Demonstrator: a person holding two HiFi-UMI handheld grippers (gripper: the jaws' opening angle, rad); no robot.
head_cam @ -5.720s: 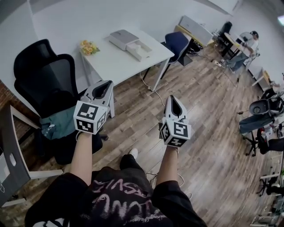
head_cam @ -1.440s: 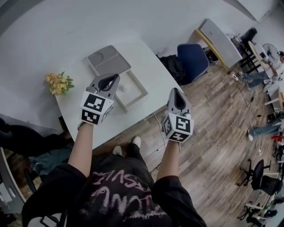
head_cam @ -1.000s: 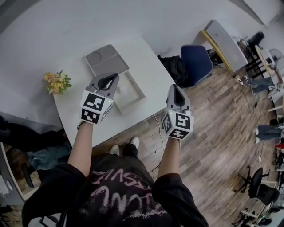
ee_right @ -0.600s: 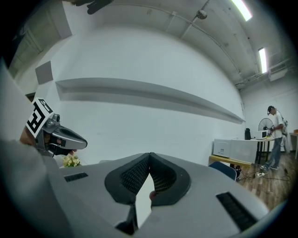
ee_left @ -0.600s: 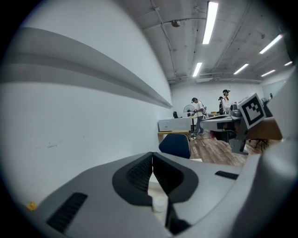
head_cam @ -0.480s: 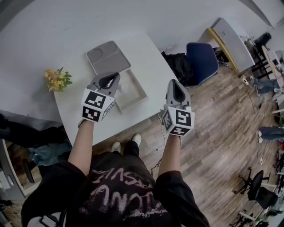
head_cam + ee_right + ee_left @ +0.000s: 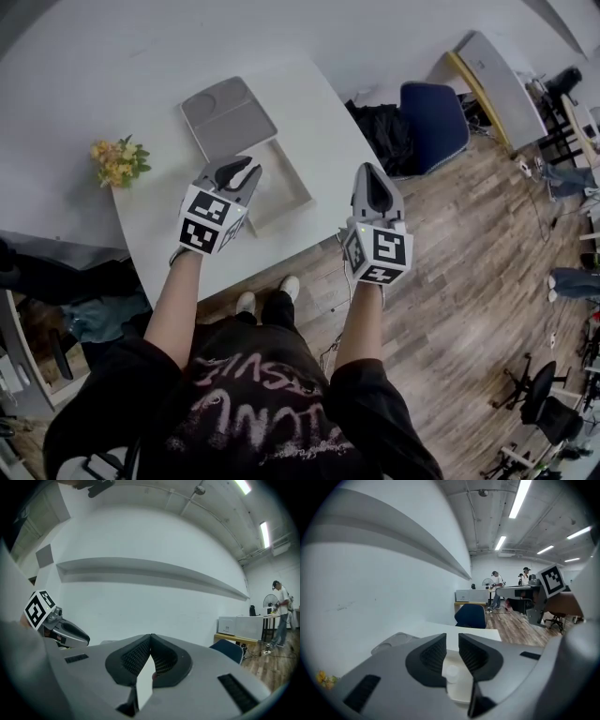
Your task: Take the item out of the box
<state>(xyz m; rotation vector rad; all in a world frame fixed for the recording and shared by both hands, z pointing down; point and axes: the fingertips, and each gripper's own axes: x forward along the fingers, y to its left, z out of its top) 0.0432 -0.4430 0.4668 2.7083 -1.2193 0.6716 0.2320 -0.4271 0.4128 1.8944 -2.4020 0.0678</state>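
Note:
An open shallow white box (image 7: 292, 184) lies on the white table (image 7: 323, 131), with its grey lid (image 7: 223, 114) just behind it. In the left gripper view a small round white item (image 7: 451, 672) sits in the box (image 7: 461, 692). My left gripper (image 7: 251, 169) hangs low over the box's near-left part, pointing down at the item. Its jaws have just been opening and stand a little apart with nothing between the pads (image 7: 432, 654). My right gripper (image 7: 372, 184) is shut and empty, held level off the table's right edge.
A small bunch of yellow flowers (image 7: 117, 161) stands at the table's left end. A blue chair (image 7: 433, 120) with dark clothes on it is beyond the table's right corner. Desks and people (image 7: 496, 584) are far off across the wooden floor.
My left gripper has sunk toward the box and its jaws have parted from shut to slightly open. The right gripper has shifted only a little.

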